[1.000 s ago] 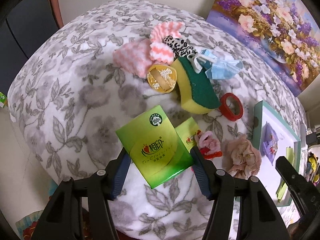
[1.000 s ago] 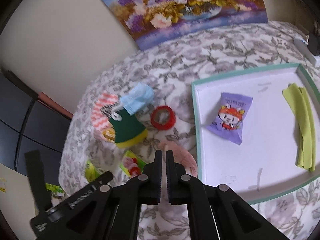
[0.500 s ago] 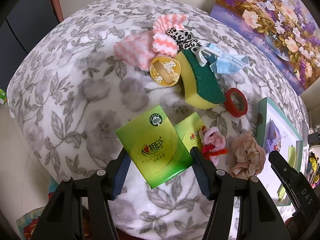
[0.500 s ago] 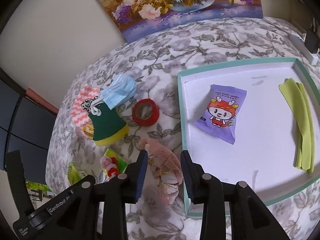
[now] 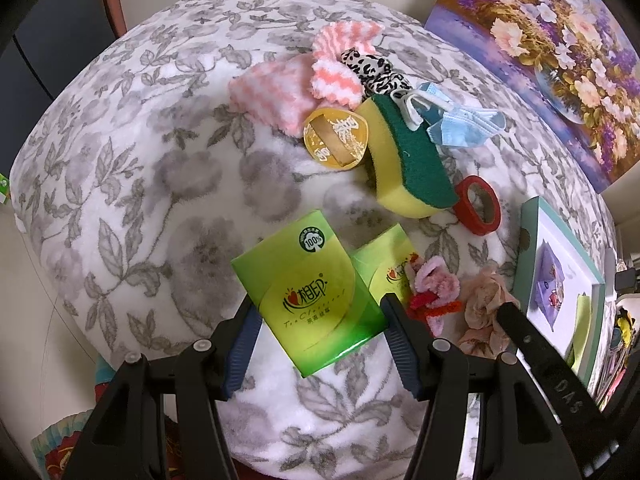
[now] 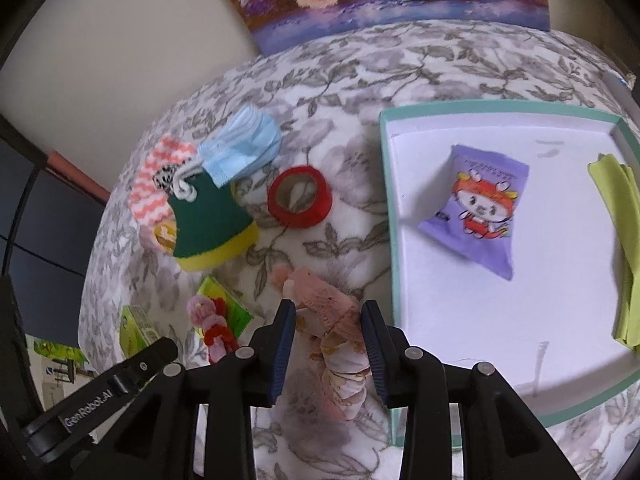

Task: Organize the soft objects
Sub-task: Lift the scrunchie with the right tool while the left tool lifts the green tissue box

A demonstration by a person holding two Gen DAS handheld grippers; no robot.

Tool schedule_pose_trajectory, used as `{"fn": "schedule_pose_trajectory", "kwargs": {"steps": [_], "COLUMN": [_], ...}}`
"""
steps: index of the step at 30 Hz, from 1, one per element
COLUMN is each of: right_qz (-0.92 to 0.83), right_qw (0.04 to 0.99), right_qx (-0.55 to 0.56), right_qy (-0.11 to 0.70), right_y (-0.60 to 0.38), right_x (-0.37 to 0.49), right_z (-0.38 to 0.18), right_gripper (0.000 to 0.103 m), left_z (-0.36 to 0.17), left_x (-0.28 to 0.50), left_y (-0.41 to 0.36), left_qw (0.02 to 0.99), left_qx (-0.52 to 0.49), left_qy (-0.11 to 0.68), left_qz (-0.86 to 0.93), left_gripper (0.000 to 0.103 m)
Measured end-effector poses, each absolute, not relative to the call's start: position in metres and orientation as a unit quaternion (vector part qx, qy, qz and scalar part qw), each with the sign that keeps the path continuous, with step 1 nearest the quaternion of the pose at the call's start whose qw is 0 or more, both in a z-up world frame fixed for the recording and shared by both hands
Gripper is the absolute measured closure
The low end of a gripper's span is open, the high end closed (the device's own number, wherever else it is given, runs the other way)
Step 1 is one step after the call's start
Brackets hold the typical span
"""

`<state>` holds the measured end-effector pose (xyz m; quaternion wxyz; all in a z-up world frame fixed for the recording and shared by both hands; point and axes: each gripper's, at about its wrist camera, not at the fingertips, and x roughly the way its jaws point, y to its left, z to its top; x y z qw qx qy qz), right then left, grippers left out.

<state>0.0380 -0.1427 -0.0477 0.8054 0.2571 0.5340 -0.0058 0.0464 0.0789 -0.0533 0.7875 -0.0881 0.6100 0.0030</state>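
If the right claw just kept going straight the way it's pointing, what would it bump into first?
Most likely the pink floral fabric scrunchie. It lies crumpled on the floral blanket, already between the open fingers of the right claw, which have just been opening. The pads do not seem to press on it, though depth is unclear.

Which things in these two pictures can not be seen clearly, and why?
- Round gold pack: right wrist view, mostly behind the sponge.
- Green cloth: left wrist view, squeezed at the rim.
- Right gripper: whether its pads touch the pink scrunchie is unclear.
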Motion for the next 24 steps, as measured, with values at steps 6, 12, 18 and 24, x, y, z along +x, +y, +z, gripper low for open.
{"fn": "schedule_pose_trajectory", "kwargs": {"steps": [6, 12, 18, 24], "right_qz": [-0.004, -0.009, -0.017, -0.026], "right_qw": [0.799, 0.799, 0.808, 0.813], "right_qx": [0.221, 0.175, 0.132, 0.086], "right_qy": [0.559, 0.576, 0.575, 0.575], "right_y": [-0.126, -0.109, -0.096, -0.076], "right_x": [0.045, 0.051, 0.053, 0.054], "right_z": [-0.062, -0.075, -0.076, -0.076], "right_gripper": [0.066, 0.066, 0.066, 0.068], "left_z": [-0.064, -0.075, -0.083, -0.085], "left_x": [0.052, 0.057, 0.064, 0.064], "left_y": [0.081, 0.080, 0.077, 0.079], "left_qw": [0.781, 0.775, 0.770, 0.770], "left_qx": [-0.088, -0.084, -0.080, -0.077], "left_qy": [0.618, 0.626, 0.633, 0.633], "left_qz": [0.008, 0.013, 0.015, 0.018], "left_gripper": [0.041, 0.041, 0.041, 0.041]}}
